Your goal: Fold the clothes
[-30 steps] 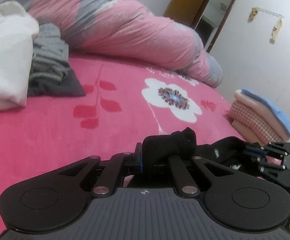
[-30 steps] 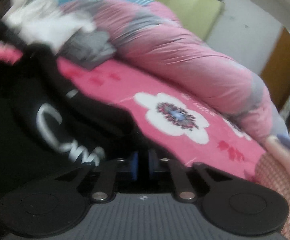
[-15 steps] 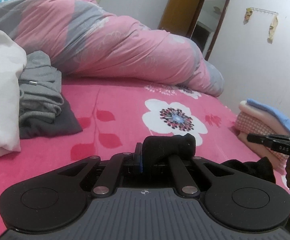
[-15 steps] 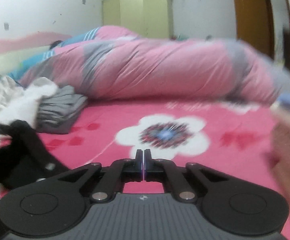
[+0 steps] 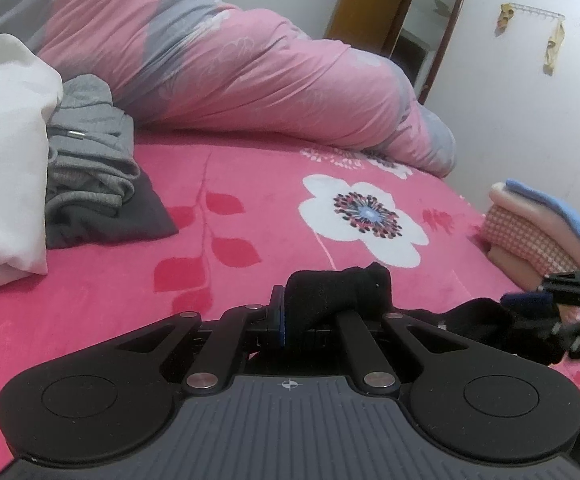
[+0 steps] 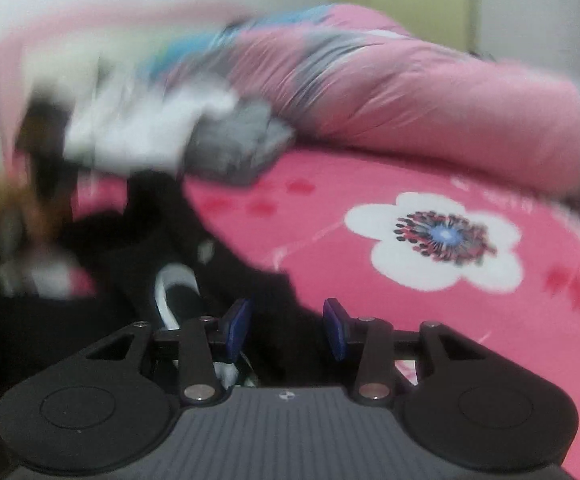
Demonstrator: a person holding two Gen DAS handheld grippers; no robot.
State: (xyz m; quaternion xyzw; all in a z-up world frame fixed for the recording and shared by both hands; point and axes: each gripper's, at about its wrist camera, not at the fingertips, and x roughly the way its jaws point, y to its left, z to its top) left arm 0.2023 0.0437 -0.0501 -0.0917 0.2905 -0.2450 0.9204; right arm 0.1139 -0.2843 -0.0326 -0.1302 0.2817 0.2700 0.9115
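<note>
Left gripper [image 5: 290,316]: my jaws are clamped on a bunched fold of the black garment [image 5: 338,296]; the cloth wraps over the right finger and sticks up ahead of the tips.

Right gripper [image 6: 285,328]: my jaws have just been opening; the blue pads [image 6: 235,322] stand apart at a middling gap; black cloth lies under and between them, and neither pad presses on it; in the left view this gripper shows at the right edge, over the same cloth.

Black garment: strung across the near edge of the bed [image 5: 249,184], from my left jaws toward my right gripper; white lettering shows on it in the right view, just left of the left pad.

Bed: pink cover with 1 large white flower [image 5: 364,216] near its middle and red leaves to the flower's left.

Duvet [image 5: 229,64]: pink and grey, heaped along the far edge.

Left side of bed: a white garment [image 5: 5,152] with a grey pile [image 5: 89,168] just beside it, touching.

Right edge of bed: a folded stack [image 5: 538,224], checked piece low, blue piece on top.

Right view: blurred; small details cannot be told.
</note>
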